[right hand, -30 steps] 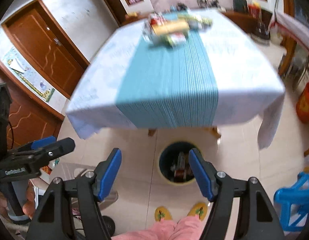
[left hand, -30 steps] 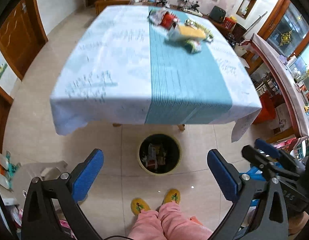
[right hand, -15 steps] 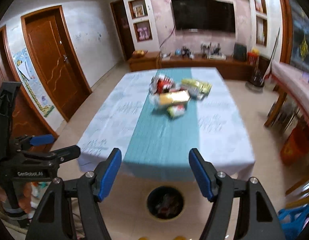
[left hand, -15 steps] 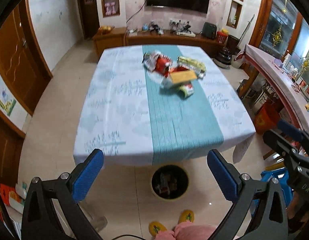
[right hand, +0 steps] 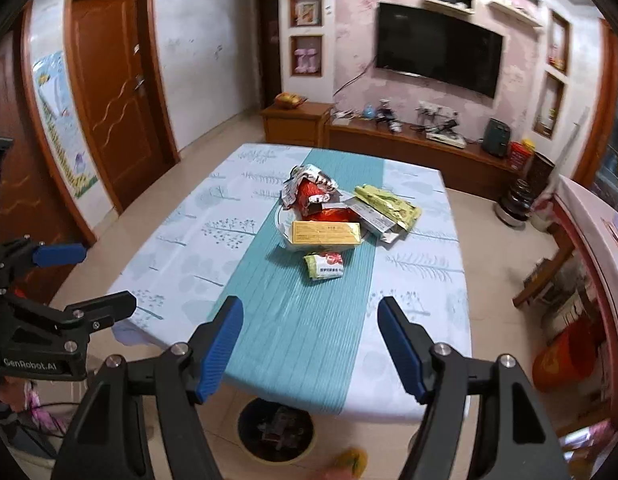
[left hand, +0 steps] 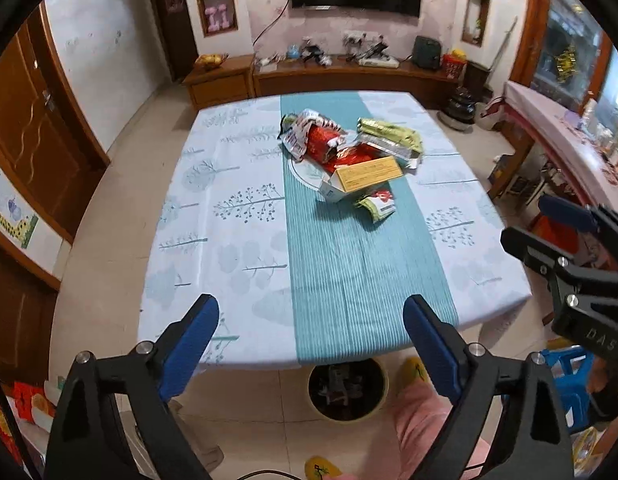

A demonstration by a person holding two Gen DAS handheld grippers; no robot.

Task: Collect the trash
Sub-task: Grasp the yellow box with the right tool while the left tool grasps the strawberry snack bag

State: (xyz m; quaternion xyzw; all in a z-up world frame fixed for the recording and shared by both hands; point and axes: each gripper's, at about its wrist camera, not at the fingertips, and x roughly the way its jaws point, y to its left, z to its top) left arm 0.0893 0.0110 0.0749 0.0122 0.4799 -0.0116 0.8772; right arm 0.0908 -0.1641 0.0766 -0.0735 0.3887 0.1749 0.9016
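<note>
- Lying in a loose heap on the far half of the table (left hand: 197, 216), the trash sits on the teal runner (left hand: 349, 264) — well beyond both grippers.
- Left gripper (left hand: 309, 336) hangs over the near edge of the table with nothing between its blue pads; its jaws are wide but closing a little.
- Right gripper (right hand: 309, 344) is also held over the near edge, jaws spread and empty, pointed down the runner toward the heap.
- Nearest piece to either gripper is a small green-and-red packet (right hand: 324, 265), lying on the runner just in front of the pile.
- Behind it a yellow box (right hand: 326, 233) rests on a white plate (right hand: 283, 226), touching the red wrappers.
- Crumpled red-and-silver wrapper (left hand: 315, 140) lies at the back of the heap; a yellow-green foil bag (right hand: 389, 202) lies to its right, partly off the runner onto the white cloth.
- Round bin (left hand: 347, 394) stands on the floor below the near table edge, between and under the gripper fingers, with dark litter already inside.
- Pink trouser leg (left hand: 423, 420) and a yellow slipper (left hand: 321, 470) show beside the bin — the person stands at the near end of the table.
</note>
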